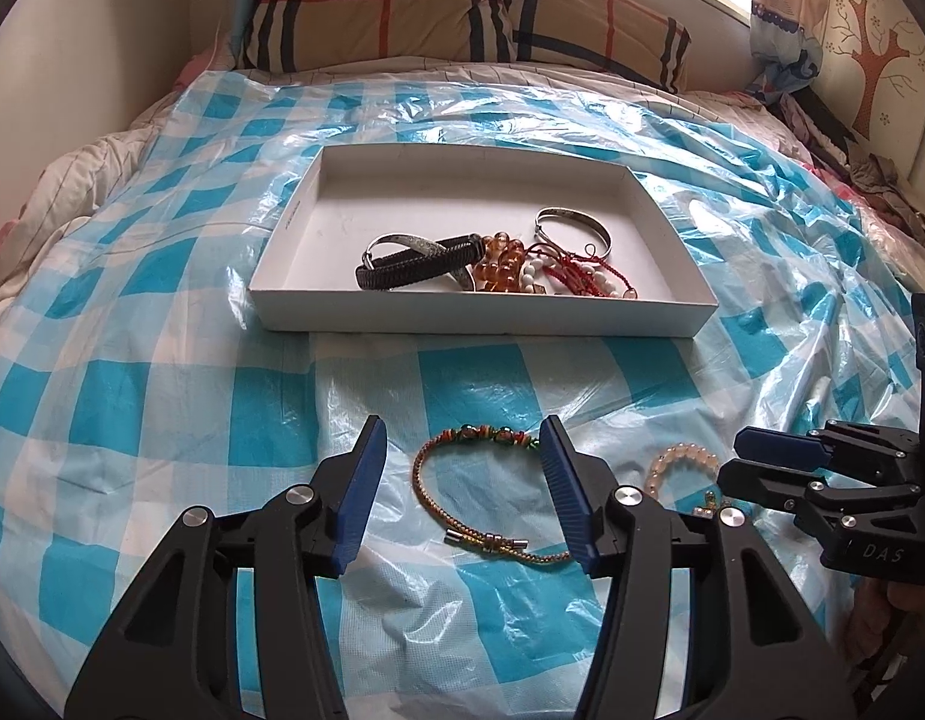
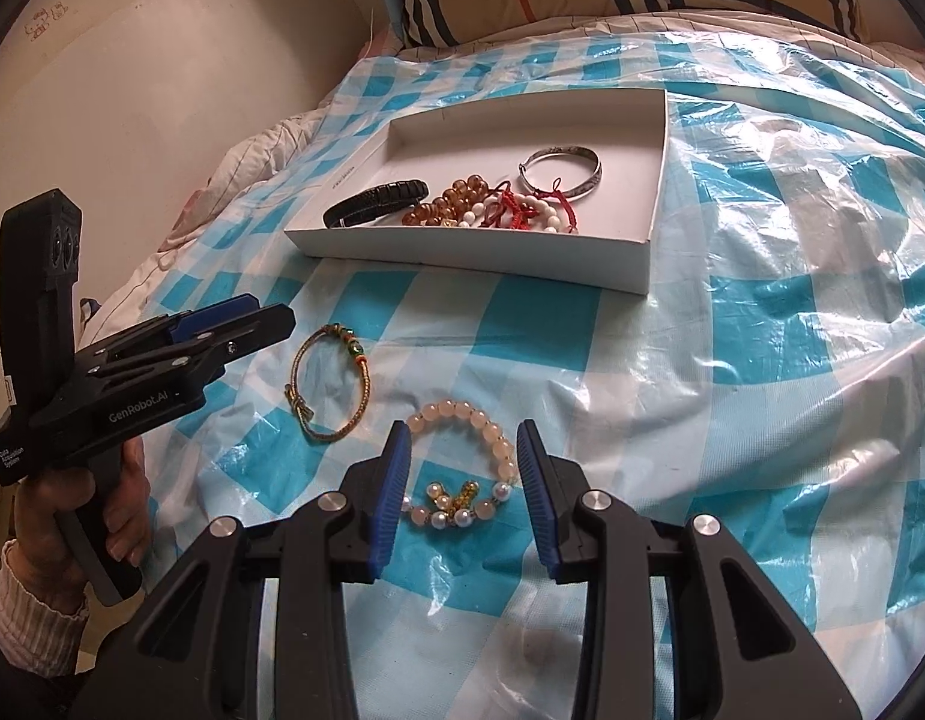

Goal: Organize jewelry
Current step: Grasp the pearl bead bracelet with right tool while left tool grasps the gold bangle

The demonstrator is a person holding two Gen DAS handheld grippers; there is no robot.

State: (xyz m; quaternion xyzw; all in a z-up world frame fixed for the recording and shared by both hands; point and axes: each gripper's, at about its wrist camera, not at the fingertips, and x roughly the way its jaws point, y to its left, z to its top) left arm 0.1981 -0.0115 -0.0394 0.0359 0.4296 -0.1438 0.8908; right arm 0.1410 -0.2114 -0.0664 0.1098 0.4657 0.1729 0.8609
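Note:
A gold cord bracelet [image 1: 469,435] with green and orange beads lies flat on the plastic sheet. My left gripper [image 1: 462,423] is open over it, one blue pad on each side and neither touching it. The same bracelet [image 2: 349,341] shows in the right wrist view, just right of the left gripper [image 2: 240,324]. A pink bead bracelet [image 2: 480,417] with pearls and a gold charm lies between the open jaws of my right gripper [image 2: 462,429]. In the left wrist view, that bracelet [image 1: 681,456] and the right gripper [image 1: 744,456] are at the right.
A white shallow tray [image 1: 480,321] [image 2: 462,252] farther back on the bed holds a silver bangle [image 1: 573,228], a black braided bracelet [image 1: 420,264], amber beads and red cord pieces. Blue checked plastic sheet [image 1: 162,360] covers the bed. A plaid pillow [image 1: 462,6] lies behind.

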